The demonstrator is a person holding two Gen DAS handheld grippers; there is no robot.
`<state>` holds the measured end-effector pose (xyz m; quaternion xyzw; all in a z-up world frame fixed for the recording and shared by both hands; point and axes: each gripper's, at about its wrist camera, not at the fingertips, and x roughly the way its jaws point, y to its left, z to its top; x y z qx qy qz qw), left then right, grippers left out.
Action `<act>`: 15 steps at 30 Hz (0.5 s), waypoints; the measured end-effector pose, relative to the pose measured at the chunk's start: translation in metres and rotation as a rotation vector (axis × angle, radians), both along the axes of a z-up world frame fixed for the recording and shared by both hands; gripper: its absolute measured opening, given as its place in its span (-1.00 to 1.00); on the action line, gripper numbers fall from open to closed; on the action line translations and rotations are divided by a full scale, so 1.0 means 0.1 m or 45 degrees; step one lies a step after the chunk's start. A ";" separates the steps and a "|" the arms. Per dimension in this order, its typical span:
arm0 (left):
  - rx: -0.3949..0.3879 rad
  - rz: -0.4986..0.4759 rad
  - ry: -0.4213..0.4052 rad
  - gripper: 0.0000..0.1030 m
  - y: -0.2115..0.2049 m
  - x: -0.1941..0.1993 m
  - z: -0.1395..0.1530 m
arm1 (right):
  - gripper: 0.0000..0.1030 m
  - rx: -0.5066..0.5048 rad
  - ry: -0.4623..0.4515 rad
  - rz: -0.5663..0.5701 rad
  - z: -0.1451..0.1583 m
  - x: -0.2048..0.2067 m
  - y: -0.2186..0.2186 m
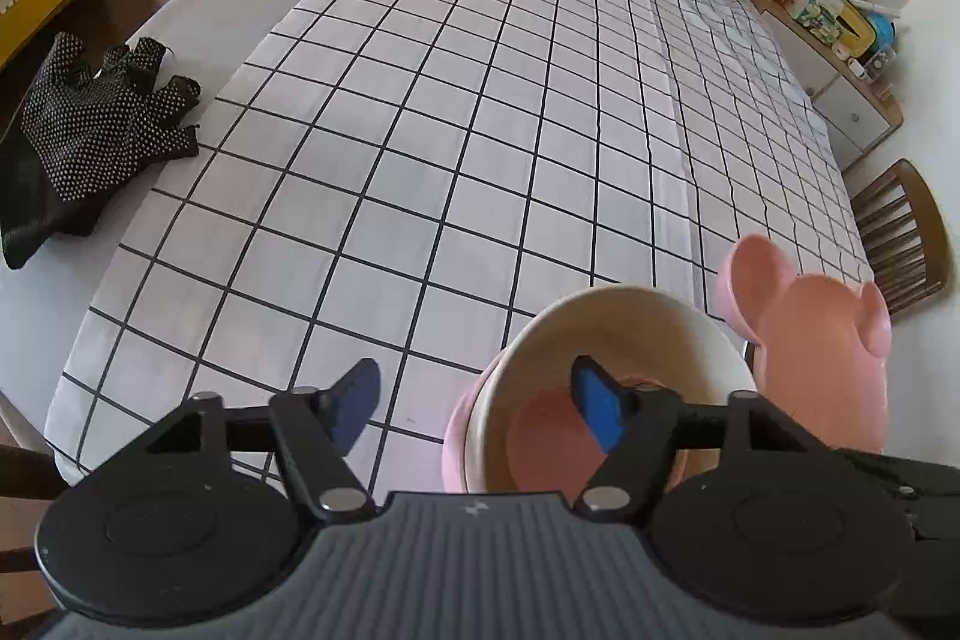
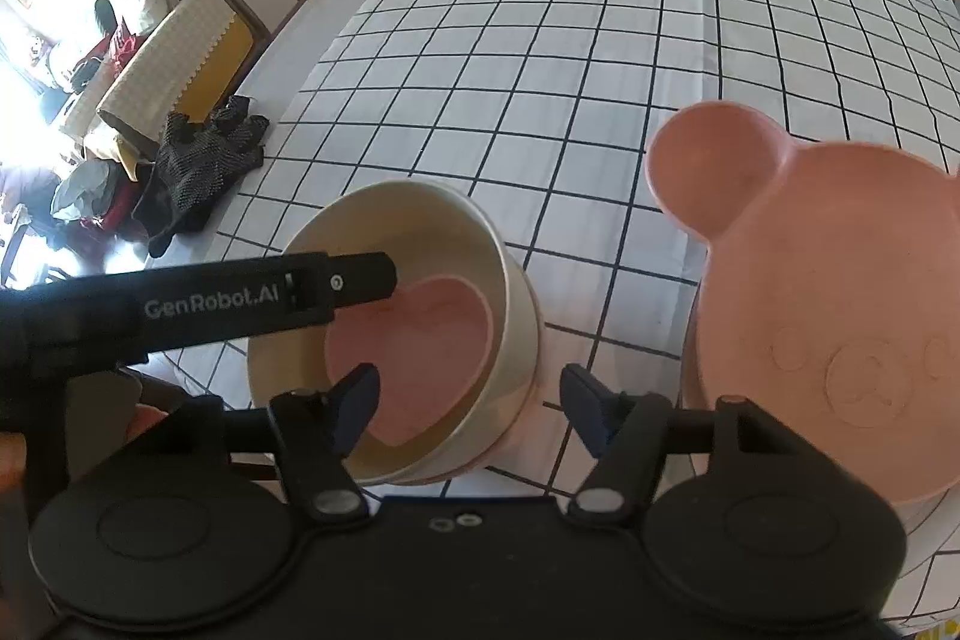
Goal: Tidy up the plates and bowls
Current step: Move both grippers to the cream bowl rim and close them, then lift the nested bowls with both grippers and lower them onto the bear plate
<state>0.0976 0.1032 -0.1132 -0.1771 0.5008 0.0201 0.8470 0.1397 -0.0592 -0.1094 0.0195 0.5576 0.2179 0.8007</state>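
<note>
Smooth cream bowl [image 2: 396,328] low in the centre, nested in a pink dish, cradles a matte pink heart-shaped dish [image 2: 414,358]. Bear-eared pink plate [image 2: 840,316] sits lower right. Left gripper [image 1: 477,409] straddles the bowl's wall; right gripper [image 2: 468,409] straddles its near rim; both spread, contact unclear.

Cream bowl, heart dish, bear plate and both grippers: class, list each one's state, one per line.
Cream bowl: upright, rim straddled by both grippers.
Heart dish: nested inside the bowl.
Bear plate: empty, beside the bowl.
Left gripper: open.
Right gripper: open.
</note>
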 end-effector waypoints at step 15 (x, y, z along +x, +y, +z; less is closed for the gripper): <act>-0.044 0.014 -0.007 -0.27 0.04 -0.02 0.02 | -0.16 0.007 0.056 -0.076 -0.04 0.02 -0.05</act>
